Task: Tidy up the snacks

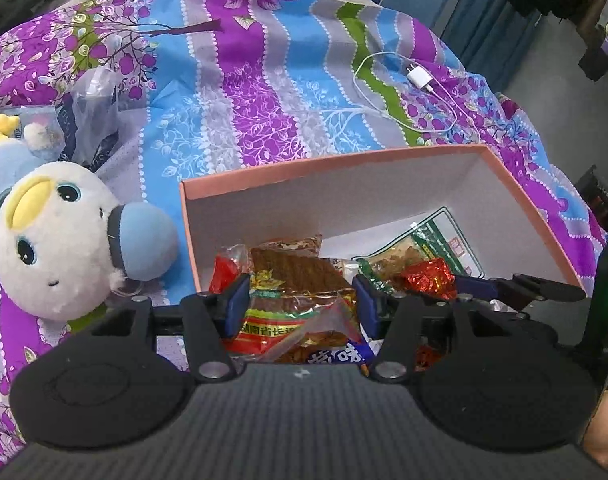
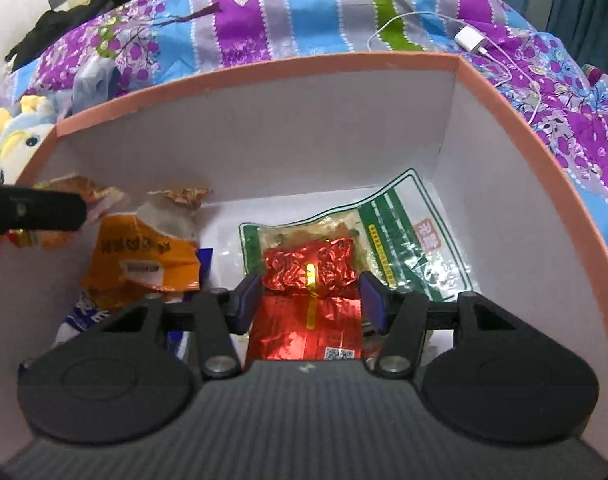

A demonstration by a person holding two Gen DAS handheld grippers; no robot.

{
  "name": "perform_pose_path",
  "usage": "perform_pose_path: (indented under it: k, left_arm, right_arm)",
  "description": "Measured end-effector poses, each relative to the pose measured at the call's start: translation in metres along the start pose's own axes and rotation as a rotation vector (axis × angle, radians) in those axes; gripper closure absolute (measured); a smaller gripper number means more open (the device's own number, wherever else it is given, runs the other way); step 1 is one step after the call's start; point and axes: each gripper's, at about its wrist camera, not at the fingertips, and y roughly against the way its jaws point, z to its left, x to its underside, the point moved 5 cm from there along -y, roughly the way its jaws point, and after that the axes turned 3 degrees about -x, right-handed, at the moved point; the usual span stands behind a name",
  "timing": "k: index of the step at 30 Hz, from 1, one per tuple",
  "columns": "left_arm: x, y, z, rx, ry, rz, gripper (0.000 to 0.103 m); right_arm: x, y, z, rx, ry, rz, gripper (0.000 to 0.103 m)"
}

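Observation:
A pink-rimmed cardboard box [image 1: 331, 160] [image 2: 264, 62] with a white inside sits on a bed. My left gripper [image 1: 302, 306] hovers over its near left corner, shut on a brown snack packet [image 1: 300, 276] with a red and yellow label. My right gripper [image 2: 309, 298] reaches down inside the box, shut on a crinkled red foil packet [image 2: 309, 268] [image 1: 427, 278]. Under the foil packet lies a green and clear packet [image 2: 387, 224] [image 1: 443, 236] on the box floor. An orange packet [image 2: 144, 256] and a blue and white one [image 2: 88, 312] lie at the left inside.
The bedspread [image 1: 264, 80] is purple, blue and grey with a flower print. A white and blue plush toy [image 1: 64, 240] lies left of the box. A clear plastic bag [image 1: 92, 112] sits behind it. A white charger [image 1: 419, 78] [image 2: 469, 38] with its cable lies beyond the box.

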Motion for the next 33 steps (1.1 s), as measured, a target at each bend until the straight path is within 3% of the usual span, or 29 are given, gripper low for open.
perform_pose_path:
  k: [2,3,5,6,19,33]
  left_arm:
    - [-0.001,0.002,-0.001,0.019,0.016,0.003,0.034]
    - [-0.002,0.006,-0.002,0.024,0.025,-0.005,0.027]
    - [-0.004,0.017,-0.004,0.028,0.033,-0.046,0.023]
    - [-0.004,0.024,-0.004,0.027,0.034,-0.059,0.023]
    - [0.007,0.143,-0.023,0.043,-0.016,-0.187,0.023]
    - [0.041,0.299,-0.038,0.04,-0.043,-0.384,0.023]
  right_arm:
    - [-0.002,0.005,-0.001,-0.002,-0.012,-0.005,0.044]
    - [-0.003,0.009,-0.002,-0.007,-0.021,-0.008,0.035]
    - [-0.005,0.018,-0.002,0.001,-0.031,-0.03,0.022]
    - [-0.007,0.023,-0.002,0.007,-0.034,-0.04,0.02]
    - [-0.009,0.119,0.014,-0.003,-0.046,-0.15,0.02]
    - [-0.004,0.258,0.045,0.005,-0.035,-0.344,0.02]
